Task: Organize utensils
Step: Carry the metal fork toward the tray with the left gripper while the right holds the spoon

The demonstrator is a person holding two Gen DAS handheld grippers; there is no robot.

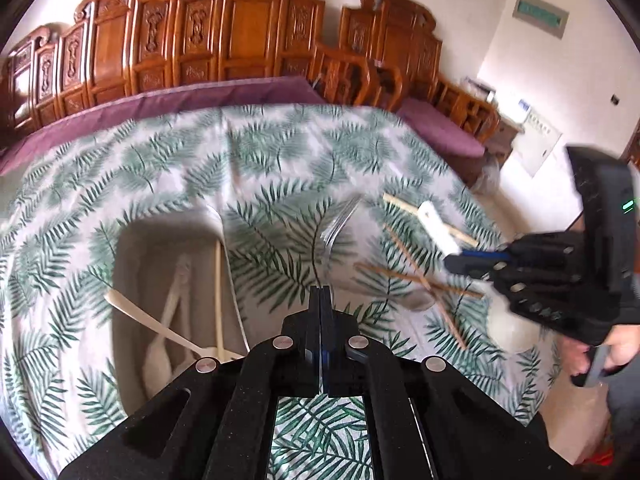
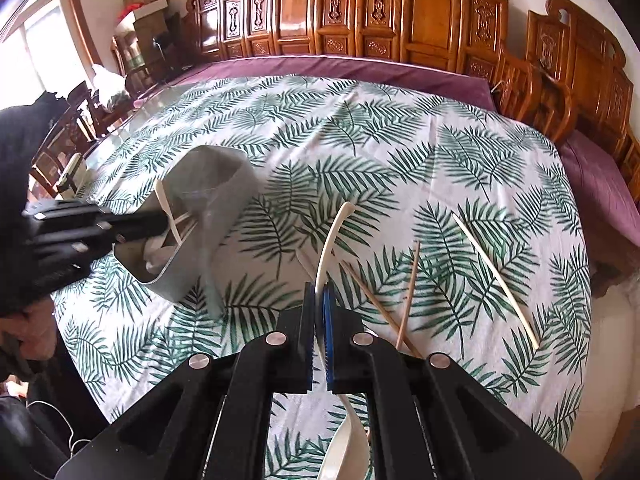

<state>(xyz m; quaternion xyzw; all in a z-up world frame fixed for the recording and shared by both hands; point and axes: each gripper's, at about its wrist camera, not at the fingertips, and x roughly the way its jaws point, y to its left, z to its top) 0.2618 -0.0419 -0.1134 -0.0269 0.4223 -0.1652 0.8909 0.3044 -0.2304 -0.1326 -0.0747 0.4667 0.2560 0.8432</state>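
Right gripper [image 2: 319, 300] clamping white spoon [image 2: 334, 232] by its handle, lifting over leaf-print cloth [image 2: 360, 140]. Left gripper [image 1: 321, 304] fully closed, holding nothing, hovering beside grey bin [image 2: 216, 184] containing other utensils.

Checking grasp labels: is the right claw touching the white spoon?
Touching. The right wrist view shows the right claw shut on the white spoon, its handle pinched between the pads and sticking out ahead above the tablecloth.
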